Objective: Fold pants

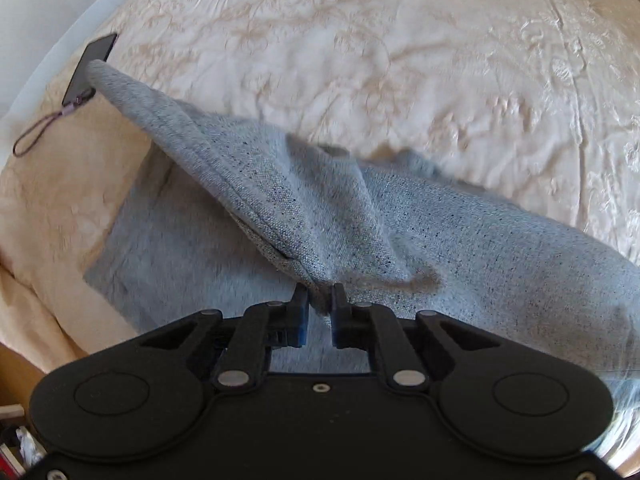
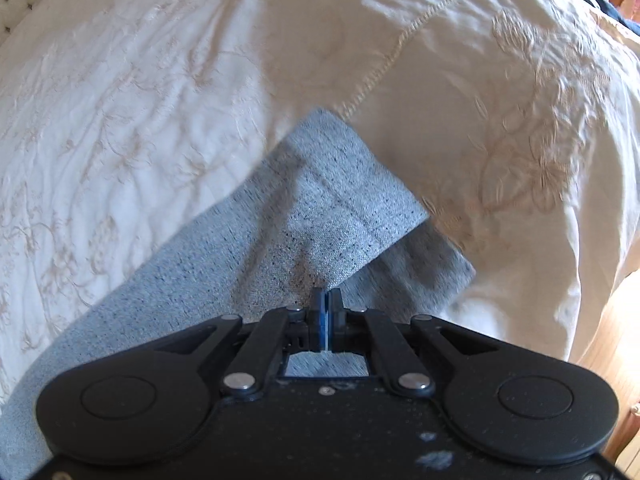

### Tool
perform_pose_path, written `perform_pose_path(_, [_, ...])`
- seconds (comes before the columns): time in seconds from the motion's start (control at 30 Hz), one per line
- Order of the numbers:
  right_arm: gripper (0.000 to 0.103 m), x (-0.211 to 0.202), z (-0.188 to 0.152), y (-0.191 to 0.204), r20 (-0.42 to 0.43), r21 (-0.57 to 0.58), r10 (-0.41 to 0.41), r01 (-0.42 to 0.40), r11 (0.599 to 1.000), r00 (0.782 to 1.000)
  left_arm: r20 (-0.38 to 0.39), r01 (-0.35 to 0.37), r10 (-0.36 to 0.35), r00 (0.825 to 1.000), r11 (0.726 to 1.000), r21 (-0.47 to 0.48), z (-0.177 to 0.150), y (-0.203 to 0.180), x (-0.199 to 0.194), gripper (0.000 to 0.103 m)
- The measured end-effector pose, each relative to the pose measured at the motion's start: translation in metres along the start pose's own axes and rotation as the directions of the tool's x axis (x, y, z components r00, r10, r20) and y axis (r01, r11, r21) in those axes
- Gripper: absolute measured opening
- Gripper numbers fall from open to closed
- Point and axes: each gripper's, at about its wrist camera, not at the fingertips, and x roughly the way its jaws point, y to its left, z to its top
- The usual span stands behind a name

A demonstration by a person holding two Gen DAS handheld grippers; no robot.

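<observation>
Light grey speckled pants [image 1: 304, 208] lie on a cream embroidered bedspread [image 1: 360, 60]. My left gripper [image 1: 321, 300] is shut on a bunched fold of the pants' edge, which is lifted off the bed; a long seamed edge stretches up to the left from it. In the right wrist view the hemmed leg end of the pants [image 2: 340, 200] is raised over a lower layer. My right gripper [image 2: 327, 300] is shut on that cloth, its blue pads pressed together with the fabric's edge between them.
A black phone [image 1: 90, 68] with a purple wrist strap [image 1: 44, 128] lies on the bedspread at the far left, touching the pants' far tip. The bed's edge drops off at the right of the bedspread [image 2: 560, 240]. Wooden floor shows at lower left.
</observation>
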Motion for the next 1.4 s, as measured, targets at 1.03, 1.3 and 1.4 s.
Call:
perform_pose_path(1.03, [0.006,0.036,-0.012,-0.066,0.132,0.222,0.164,-0.19,0.956,0.978,-0.033,-0.028,0.024,0.999,0.993,-0.115,-0.041,0.007,0.028,0.003])
perform_pose_path(1.3, [0.004,-0.018,-0.017,-0.064,0.19,0.107,0.149,-0.171,0.979,0.97,0.013,0.006,-0.004,1.0,0.989,-0.146,-0.04,0.013,0.0,0.001])
perform_pose_path(1.4, [0.004,-0.032,-0.02,-0.07,0.182,0.096,0.127,-0.146,0.985,0.975,0.024,0.013,-0.009,1.0,0.986,-0.168,-0.04,0.017,-0.009,0.001])
